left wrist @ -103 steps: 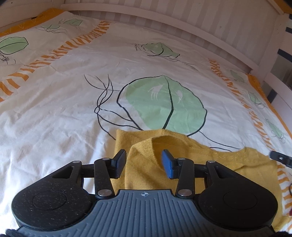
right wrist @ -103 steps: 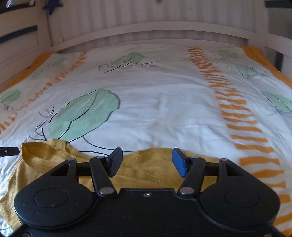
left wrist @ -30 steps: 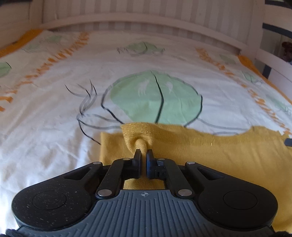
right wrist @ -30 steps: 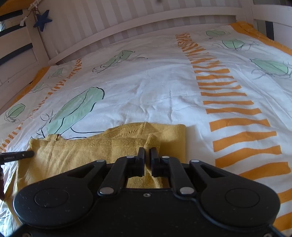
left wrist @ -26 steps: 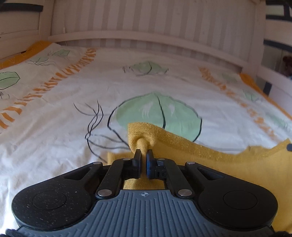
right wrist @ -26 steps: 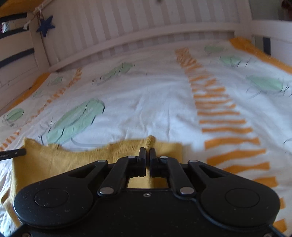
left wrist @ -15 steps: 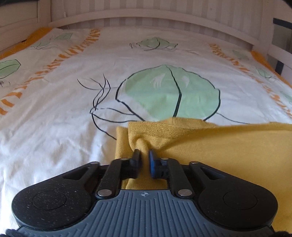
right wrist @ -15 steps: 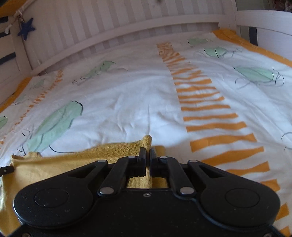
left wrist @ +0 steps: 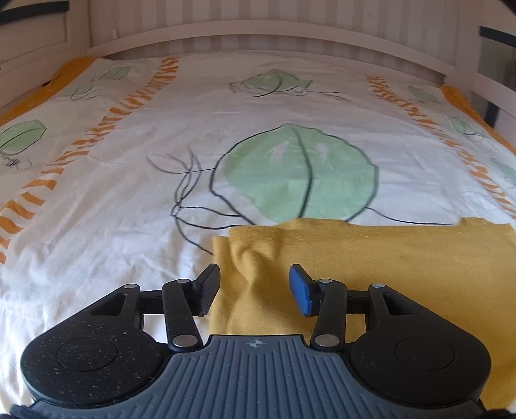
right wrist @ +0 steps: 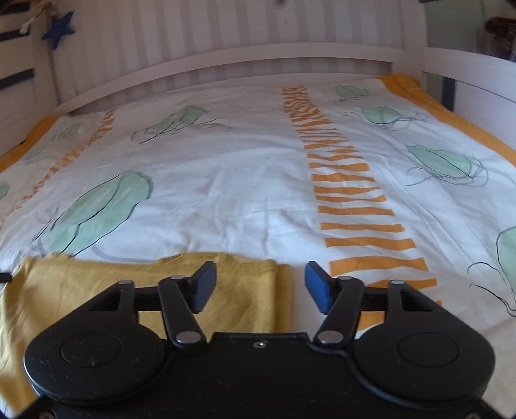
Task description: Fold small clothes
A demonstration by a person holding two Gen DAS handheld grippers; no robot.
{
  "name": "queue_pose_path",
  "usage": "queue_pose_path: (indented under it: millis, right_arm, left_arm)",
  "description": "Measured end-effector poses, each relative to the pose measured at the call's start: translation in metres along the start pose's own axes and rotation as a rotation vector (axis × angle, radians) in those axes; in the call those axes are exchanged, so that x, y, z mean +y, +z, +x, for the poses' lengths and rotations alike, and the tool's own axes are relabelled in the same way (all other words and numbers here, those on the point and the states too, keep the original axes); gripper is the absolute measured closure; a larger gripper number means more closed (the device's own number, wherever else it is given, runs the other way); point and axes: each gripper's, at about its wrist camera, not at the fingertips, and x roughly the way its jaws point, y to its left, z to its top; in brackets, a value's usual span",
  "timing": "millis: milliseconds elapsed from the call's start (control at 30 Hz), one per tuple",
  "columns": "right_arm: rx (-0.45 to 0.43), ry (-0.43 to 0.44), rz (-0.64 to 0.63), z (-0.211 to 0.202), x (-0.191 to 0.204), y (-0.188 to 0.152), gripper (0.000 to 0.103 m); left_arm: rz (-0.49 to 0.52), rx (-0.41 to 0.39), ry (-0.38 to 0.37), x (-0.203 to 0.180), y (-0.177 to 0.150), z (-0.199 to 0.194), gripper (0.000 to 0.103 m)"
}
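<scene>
A small mustard-yellow knit garment [left wrist: 371, 258] lies folded flat on the bed, its far edge straight across. My left gripper [left wrist: 254, 283] is open just above its left corner, where a small pinched ridge of cloth [left wrist: 254, 261] stands up between the fingers. In the right wrist view the same garment [right wrist: 96, 290] lies at the lower left. My right gripper [right wrist: 259, 283] is open over its right edge, holding nothing.
The bed cover [left wrist: 129, 193] is white with green leaf prints and orange striped bands [right wrist: 351, 199]. A white slatted headboard [right wrist: 225, 61] runs along the far side, with rails at both sides. A blue star [right wrist: 59, 29] hangs at the far left.
Both grippers carried the near edge of the garment forward, laid it down and opened, letting go of the cloth. The garment now lies doubled over.
</scene>
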Motion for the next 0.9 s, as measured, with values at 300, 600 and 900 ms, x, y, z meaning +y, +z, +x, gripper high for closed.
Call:
queue_pose_path:
  millis: [300, 600, 900]
  right_arm:
    - [0.127, 0.072, -0.136, -0.036, 0.053, -0.042, 0.026]
    - [0.236, -0.024, -0.299, -0.054, 0.067, -0.099, 0.019]
    - [0.283, 0.0, -0.104, -0.07, 0.026, -0.098, 0.016]
  left_arm:
    - [0.187, 0.017, -0.155, -0.072, -0.031, -0.043, 0.049]
    - [0.338, 0.159, -0.168, -0.112, -0.093, -0.044, 0.048]
    - [0.203, 0.201, -0.191, -0.091, -0.096, -0.053, 0.043]
